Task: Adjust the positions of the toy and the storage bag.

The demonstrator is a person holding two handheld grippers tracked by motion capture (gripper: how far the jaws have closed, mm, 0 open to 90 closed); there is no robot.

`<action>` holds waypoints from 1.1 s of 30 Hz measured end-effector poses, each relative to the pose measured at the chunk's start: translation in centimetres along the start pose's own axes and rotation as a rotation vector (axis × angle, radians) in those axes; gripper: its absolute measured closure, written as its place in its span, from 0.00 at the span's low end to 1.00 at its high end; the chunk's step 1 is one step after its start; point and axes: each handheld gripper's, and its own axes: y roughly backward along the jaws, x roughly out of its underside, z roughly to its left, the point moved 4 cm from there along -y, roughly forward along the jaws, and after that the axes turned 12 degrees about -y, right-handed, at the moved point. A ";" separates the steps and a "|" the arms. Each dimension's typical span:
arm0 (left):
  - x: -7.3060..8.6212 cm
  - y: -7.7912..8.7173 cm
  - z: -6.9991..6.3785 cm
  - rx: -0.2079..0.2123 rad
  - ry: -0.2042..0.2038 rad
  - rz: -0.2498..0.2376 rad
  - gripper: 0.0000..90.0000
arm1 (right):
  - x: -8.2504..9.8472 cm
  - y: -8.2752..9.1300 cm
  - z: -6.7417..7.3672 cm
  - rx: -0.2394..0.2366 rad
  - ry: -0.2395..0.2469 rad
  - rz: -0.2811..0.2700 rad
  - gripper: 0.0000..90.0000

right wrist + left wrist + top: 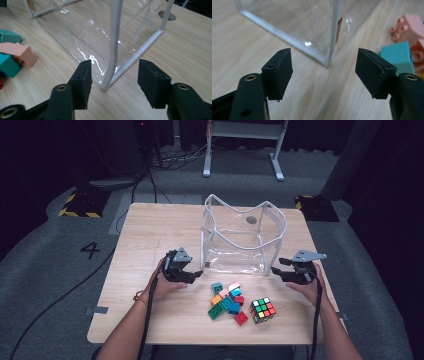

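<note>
Because each of your grippers faces a near bottom corner of the clear plastic bag (244,236), the work in hand looks like steadying or spreading it so the toys can go in. Your left gripper (324,72) has its jaws apart with the bag's corner seam just ahead, pads not pressing it. Your right gripper (113,81) likewise stands parted astride the other corner seam, probably not yet touching. The bag stands open-topped at the middle of the wooden table (150,235). In front of the bag lie the building blocks (227,301) and, beside them, a Rubik's cube (263,310), neither blocking your reach
</note>
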 end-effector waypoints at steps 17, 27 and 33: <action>-4.0 -2.5 0.6 -0.012 -0.046 -0.072 0.75 | -1.8 -2.2 1.0 -0.009 0.032 0.007 0.84; -3.1 -0.3 0.9 -0.031 -0.056 -0.083 0.95 | -1.5 -2.1 2.4 -0.069 0.062 -0.006 0.95; -2.0 1.4 0.2 -0.021 -0.062 -0.080 0.95 | -1.0 -1.8 4.2 -0.137 0.091 0.007 0.95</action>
